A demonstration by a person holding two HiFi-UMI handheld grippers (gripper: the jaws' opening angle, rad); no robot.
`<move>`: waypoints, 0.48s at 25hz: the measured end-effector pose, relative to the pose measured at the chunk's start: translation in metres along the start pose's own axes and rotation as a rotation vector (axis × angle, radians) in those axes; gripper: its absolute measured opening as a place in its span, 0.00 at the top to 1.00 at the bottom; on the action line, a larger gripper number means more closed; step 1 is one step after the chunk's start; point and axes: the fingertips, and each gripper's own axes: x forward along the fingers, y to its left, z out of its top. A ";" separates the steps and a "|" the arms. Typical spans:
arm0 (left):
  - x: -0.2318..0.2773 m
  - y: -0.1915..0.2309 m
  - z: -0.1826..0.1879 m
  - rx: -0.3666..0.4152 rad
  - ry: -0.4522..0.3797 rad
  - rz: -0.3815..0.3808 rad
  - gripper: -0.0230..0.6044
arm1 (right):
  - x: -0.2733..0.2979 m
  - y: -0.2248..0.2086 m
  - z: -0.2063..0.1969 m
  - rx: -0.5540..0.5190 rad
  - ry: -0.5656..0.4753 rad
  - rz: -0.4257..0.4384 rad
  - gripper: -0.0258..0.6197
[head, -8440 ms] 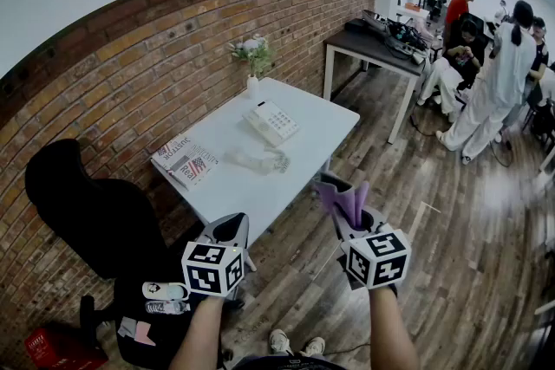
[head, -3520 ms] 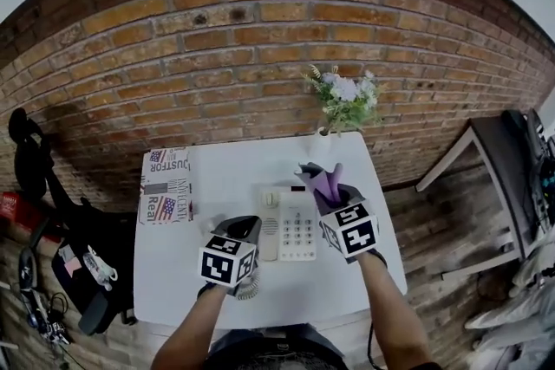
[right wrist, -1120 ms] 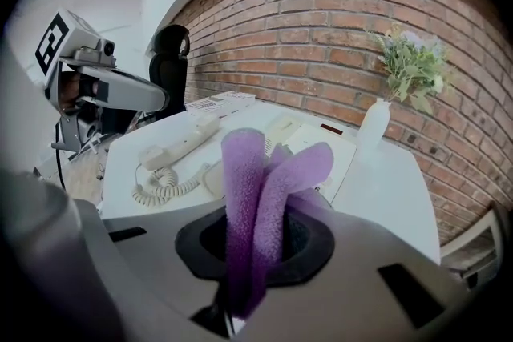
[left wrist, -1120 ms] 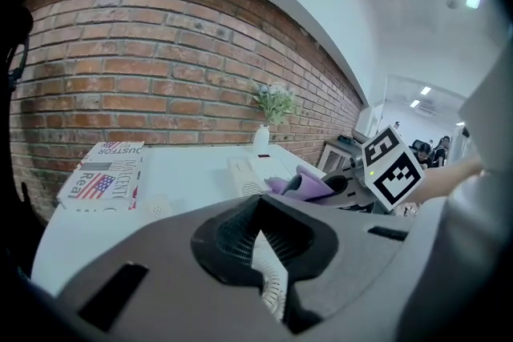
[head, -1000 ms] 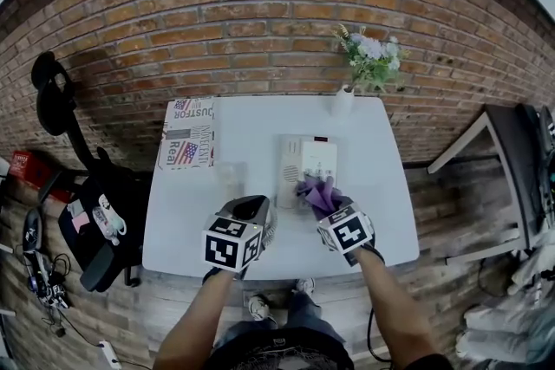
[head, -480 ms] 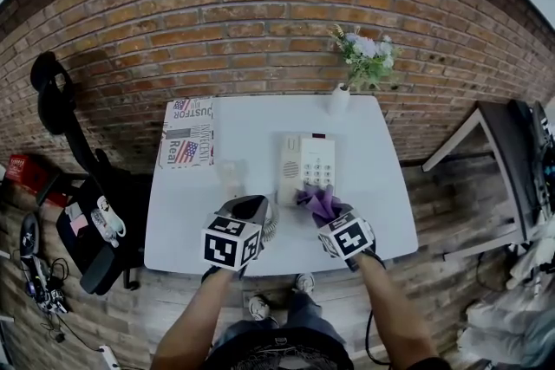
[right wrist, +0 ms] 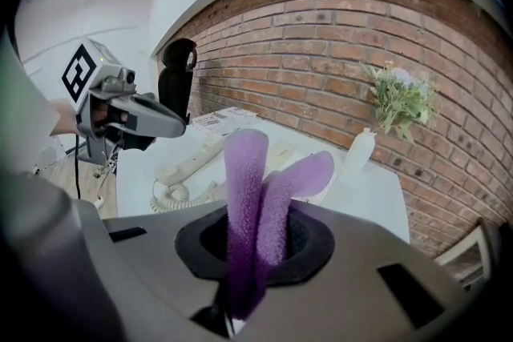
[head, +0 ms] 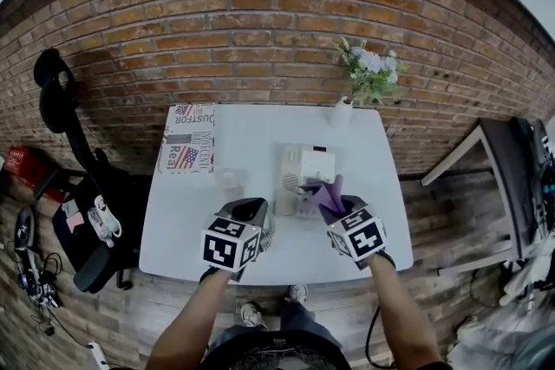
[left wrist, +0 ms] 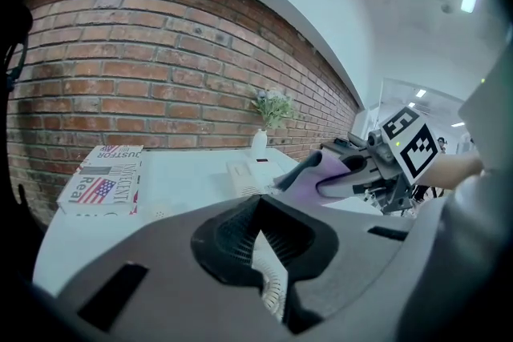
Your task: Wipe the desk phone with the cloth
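A white desk phone (head: 310, 160) sits on the white table (head: 186, 225), with its handset (right wrist: 192, 154) along its left side and the coiled cord (head: 267, 228) trailing toward the front edge. My right gripper (head: 340, 205) is shut on a purple cloth (head: 329, 193) whose folded ends rest over the phone's keypad. The cloth (right wrist: 244, 188) sticks up between the jaws. My left gripper (head: 250, 205) hovers just left of the cord with its jaws together and nothing held. The cord (left wrist: 268, 272) shows through the slit under them.
A flag-printed box (head: 189, 139) lies at the table's back left. A white vase with flowers (head: 343, 110) stands at the back right, against the brick wall. A black chair (head: 52, 95) is off the table's left side.
The right gripper has carried the cloth forward from the phone's near edge onto its keypad. The left gripper has stayed in place. Earlier, the person walked up to the table.
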 end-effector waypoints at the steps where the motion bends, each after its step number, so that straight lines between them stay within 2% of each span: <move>1: 0.002 0.001 0.002 -0.002 -0.001 0.004 0.96 | -0.001 -0.005 0.007 -0.007 -0.009 0.001 0.88; 12: 0.012 0.025 0.016 -0.046 -0.016 0.090 0.96 | 0.023 -0.053 0.081 -0.108 -0.072 0.023 0.88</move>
